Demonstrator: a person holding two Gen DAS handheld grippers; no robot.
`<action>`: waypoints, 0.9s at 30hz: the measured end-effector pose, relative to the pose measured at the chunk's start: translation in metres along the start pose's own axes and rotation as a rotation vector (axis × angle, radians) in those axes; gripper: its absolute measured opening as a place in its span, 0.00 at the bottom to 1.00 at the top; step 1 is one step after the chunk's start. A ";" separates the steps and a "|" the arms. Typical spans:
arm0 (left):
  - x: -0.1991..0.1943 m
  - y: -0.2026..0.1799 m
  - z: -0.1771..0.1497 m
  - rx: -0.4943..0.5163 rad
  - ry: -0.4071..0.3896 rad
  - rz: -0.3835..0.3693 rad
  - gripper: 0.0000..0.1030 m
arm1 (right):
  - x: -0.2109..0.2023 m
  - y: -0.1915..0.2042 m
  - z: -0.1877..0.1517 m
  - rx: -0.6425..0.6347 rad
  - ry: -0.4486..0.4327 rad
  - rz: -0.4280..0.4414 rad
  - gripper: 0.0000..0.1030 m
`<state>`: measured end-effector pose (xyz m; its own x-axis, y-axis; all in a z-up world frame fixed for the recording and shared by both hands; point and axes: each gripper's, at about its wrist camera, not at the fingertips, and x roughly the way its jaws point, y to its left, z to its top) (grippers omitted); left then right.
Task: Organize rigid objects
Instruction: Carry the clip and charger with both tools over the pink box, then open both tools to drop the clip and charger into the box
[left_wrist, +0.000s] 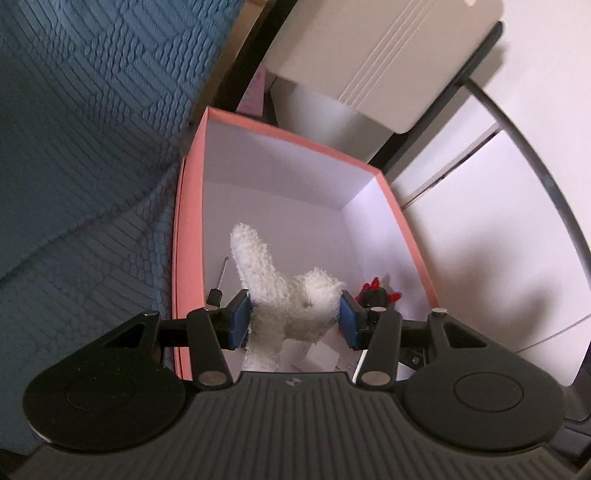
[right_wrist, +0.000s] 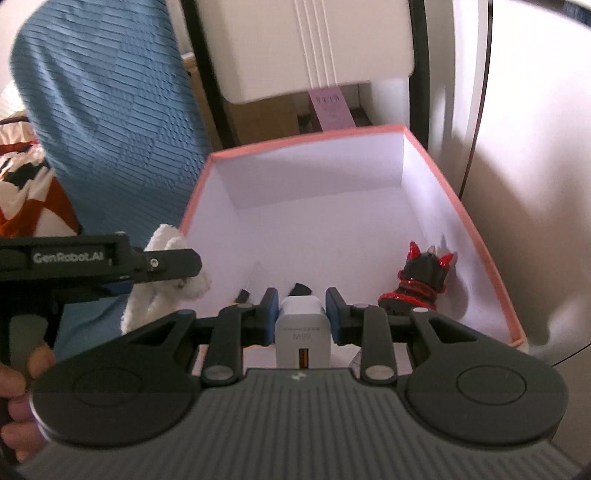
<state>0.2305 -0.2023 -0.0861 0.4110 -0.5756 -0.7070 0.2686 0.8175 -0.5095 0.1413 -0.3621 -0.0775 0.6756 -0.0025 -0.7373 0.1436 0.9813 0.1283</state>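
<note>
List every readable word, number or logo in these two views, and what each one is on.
"GenRobot.AI": on the side of the left gripper, seen in the right wrist view.
"66W", seen upside down and blurred, so uncertain: on the grey charger held in the right gripper.
Purple card behind the pink box: printed marks, too blurred to read.
Small emblem on each gripper's body: too small to read.

A blue quilted cover (left_wrist: 92, 110) with a stitched block pattern fills the left side beside the box. Behind stands a cream chair back (right_wrist: 303, 48) with three pressed lines on a dark frame (right_wrist: 207, 74). A lilac card (right_wrist: 330, 107) stands beneath it.
</note>
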 end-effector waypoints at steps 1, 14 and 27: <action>0.006 0.001 0.002 0.003 0.008 0.010 0.54 | 0.005 -0.002 0.001 0.001 0.006 -0.005 0.30; 0.056 0.005 0.012 0.026 0.075 0.044 0.54 | 0.065 -0.022 0.003 0.032 0.112 -0.007 0.30; 0.036 -0.011 0.013 0.049 0.043 0.021 0.64 | 0.060 -0.028 0.005 0.083 0.111 -0.019 0.32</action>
<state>0.2540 -0.2311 -0.0992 0.3795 -0.5576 -0.7383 0.3034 0.8289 -0.4700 0.1814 -0.3910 -0.1224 0.5887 0.0053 -0.8083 0.2178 0.9620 0.1649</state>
